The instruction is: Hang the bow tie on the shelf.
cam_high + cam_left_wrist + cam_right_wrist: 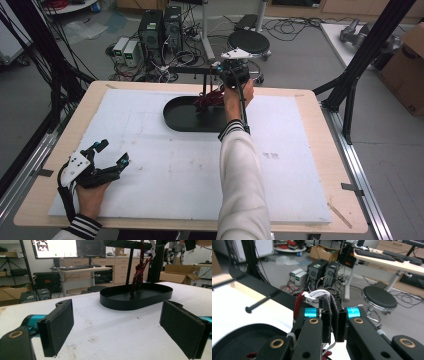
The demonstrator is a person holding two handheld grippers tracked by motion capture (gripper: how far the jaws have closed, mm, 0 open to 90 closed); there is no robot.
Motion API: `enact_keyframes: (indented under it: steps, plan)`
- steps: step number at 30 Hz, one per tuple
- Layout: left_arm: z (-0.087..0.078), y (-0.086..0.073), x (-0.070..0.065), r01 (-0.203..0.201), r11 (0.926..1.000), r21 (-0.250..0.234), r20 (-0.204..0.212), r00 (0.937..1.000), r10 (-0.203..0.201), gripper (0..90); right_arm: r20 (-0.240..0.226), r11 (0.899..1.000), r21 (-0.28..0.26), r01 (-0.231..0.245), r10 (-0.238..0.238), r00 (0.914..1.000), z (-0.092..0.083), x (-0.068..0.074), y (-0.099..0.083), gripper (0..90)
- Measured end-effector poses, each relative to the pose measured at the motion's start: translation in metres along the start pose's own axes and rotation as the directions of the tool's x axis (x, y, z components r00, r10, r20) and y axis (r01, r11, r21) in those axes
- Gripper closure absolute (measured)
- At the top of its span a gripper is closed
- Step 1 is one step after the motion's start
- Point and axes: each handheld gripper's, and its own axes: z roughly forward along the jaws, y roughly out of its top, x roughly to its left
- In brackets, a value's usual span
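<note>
While the right gripper [227,70] holds its jaws pressed together on a white cord [318,293], with red cord [140,272] hanging beside it, it sits at the far edge of the table over the black oval tray [175,117]. The cords hang from the stand's crossbar [125,243] down into the tray. The step in hand appears to be hanging or arranging the cord on the stand. The left gripper [107,155] rests at the near left, jaws spread, holding nothing. Next move: probably settling the loop on the bar, then releasing.
</note>
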Motion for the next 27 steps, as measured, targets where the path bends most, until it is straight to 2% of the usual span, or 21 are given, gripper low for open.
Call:
enact_keyframes:
  steps: [5,8,11,12,15,16,17,18,19,20,23,27]
  plan:
    - [0.0,0.0,-0.0001,0.0,1.0,0.001,0.001,1.0,0.0,12.5,0.0,1.0,0.016,0.001,-0.001,1.0,-0.0014,-0.0024,-0.0009,83.9]
    - [0.0001,0.0,-0.0002,0.0,1.0,-0.001,0.0,1.0,0.0,12.5,-0.001,1.0,0.024,0.018,-0.018,0.9998,-0.0021,-0.0037,-0.001,81.4]
    - [0.0,0.0,-0.0002,-0.001,1.0,0.0,-0.001,1.0,0.001,12.5,-0.006,0.998,0.04,0.046,-0.046,0.9989,-0.0021,-0.0051,-0.0016,73.6]
    - [0.0,0.0,-0.0002,-0.002,1.0,0.0,-0.002,1.0,0.002,12.5,-0.013,0.998,0.056,0.041,-0.041,0.9991,-0.0017,-0.0054,-0.0026,63.6]
    - [0.0001,-0.0001,-0.0006,0.0,1.0,-0.002,-0.003,1.0,0.0,12.5,-0.022,0.996,0.066,0.057,-0.056,0.9982,-0.0021,-0.0052,-0.0026,56.3]
    - [0.0,-0.0001,-0.0005,-0.002,1.0,-0.002,-0.004,1.0,0.002,12.5,-0.022,0.996,0.066,0.057,-0.056,0.9982,-0.0021,-0.0052,-0.0026,56.3]
    - [0.0001,-0.0001,-0.0005,-0.002,1.0,-0.004,-0.006,1.0,0.002,12.5,-0.008,0.995,0.068,0.079,-0.079,0.9969,-0.0023,-0.0038,-0.0027,47.7]
    - [0.0003,-0.0003,-0.0007,0.0,1.0,-0.006,-0.005,1.0,0.0,12.5,-0.008,0.995,0.068,0.079,-0.079,0.9969,-0.0023,-0.0038,-0.0027,47.7]
    - [0.0004,-0.0003,-0.0006,-0.001,1.0,-0.007,-0.005,1.0,0.001,12.5,0.041,0.989,0.09,0.12,-0.124,0.9914,-0.0032,-0.0024,-0.0025,40.3]
    - [0.0003,-0.0003,-0.0006,-0.002,1.0,-0.007,-0.006,1.0,0.002,12.5,0.041,0.989,0.09,0.12,-0.124,0.9914,-0.0032,-0.0024,-0.0025,40.3]
    - [0.0002,-0.0003,-0.0009,-0.001,1.0,-0.006,-0.007,1.0,0.001,12.5,0.088,0.986,0.087,0.14,-0.147,0.9852,-0.0036,-0.0038,-0.0025,33.1]
    - [0.0004,-0.0002,-0.001,-0.002,1.0,-0.007,-0.006,1.0,0.002,12.5,0.104,0.983,0.108,0.151,-0.163,0.9812,-0.0036,-0.0054,-0.0037,28.3]
